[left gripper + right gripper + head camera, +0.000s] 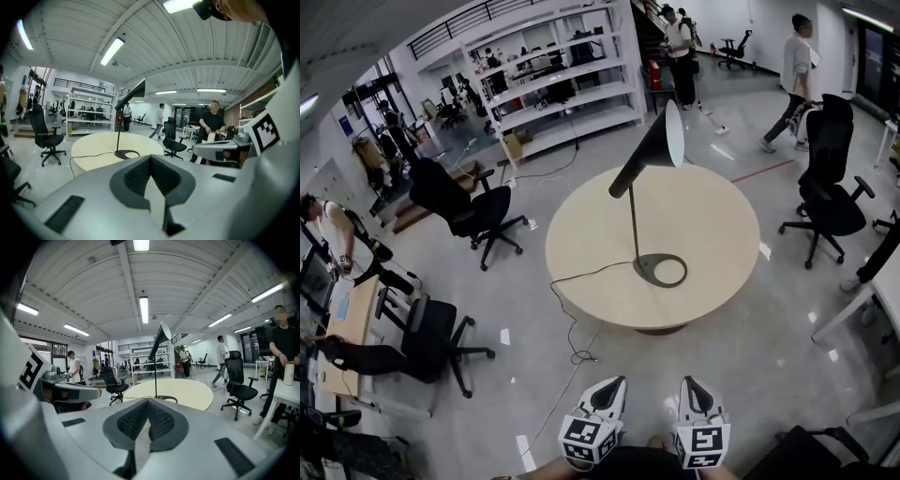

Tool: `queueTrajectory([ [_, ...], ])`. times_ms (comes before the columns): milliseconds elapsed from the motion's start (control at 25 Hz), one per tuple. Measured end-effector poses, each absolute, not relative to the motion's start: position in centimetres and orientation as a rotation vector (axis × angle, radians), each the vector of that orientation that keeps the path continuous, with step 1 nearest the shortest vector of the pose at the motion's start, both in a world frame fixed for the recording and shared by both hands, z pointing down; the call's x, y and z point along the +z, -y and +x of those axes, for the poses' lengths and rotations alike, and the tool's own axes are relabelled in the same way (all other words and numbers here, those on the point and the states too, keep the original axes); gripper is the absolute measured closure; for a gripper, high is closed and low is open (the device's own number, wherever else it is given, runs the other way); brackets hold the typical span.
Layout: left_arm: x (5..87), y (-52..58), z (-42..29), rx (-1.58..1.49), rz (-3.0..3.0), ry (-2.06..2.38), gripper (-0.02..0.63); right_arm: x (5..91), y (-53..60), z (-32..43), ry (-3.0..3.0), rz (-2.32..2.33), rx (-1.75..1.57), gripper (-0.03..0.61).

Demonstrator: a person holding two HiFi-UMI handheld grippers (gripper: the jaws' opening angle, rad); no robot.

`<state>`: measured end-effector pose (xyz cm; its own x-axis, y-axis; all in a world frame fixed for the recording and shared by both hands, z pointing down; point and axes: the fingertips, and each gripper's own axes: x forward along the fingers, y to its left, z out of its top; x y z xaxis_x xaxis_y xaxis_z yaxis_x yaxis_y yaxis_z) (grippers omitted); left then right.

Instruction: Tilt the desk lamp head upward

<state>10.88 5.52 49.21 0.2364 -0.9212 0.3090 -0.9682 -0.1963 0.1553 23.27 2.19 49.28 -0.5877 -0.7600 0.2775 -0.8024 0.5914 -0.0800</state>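
Observation:
A dark desk lamp stands on the round beige table (712, 225). Its ring base (661, 270) sits near the table's front, a thin stem (634, 220) rises from it, and the cone head (661, 142) slants up to the right, showing its white inside. The lamp head (133, 93) and base (126, 153) also show in the left gripper view, and the head (161, 336) in the right gripper view. My left gripper (609, 389) and right gripper (694, 389) are low and side by side, well short of the table. Both are shut and hold nothing.
The lamp's cable (572, 328) trails off the table's front left edge onto the floor. Black office chairs stand at the left (464, 211), front left (431, 342) and right (825, 187). White shelving (553, 70) and two people (680, 47) (792, 70) are beyond the table.

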Motion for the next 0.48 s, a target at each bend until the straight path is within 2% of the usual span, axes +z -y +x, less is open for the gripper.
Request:
queueTrajectory([
  [160,49.6,-8.1,10.5,0.244,2.203,1.763,0.569,49.3,-4.6,22.7,2.617,1.298,0.308,0.563],
  [480,50.0,-14.4,4.6,0.23,2.192,1.775,0.568,48.9,-10.3,18.0,2.568,1.312,0.262,0.563],
])
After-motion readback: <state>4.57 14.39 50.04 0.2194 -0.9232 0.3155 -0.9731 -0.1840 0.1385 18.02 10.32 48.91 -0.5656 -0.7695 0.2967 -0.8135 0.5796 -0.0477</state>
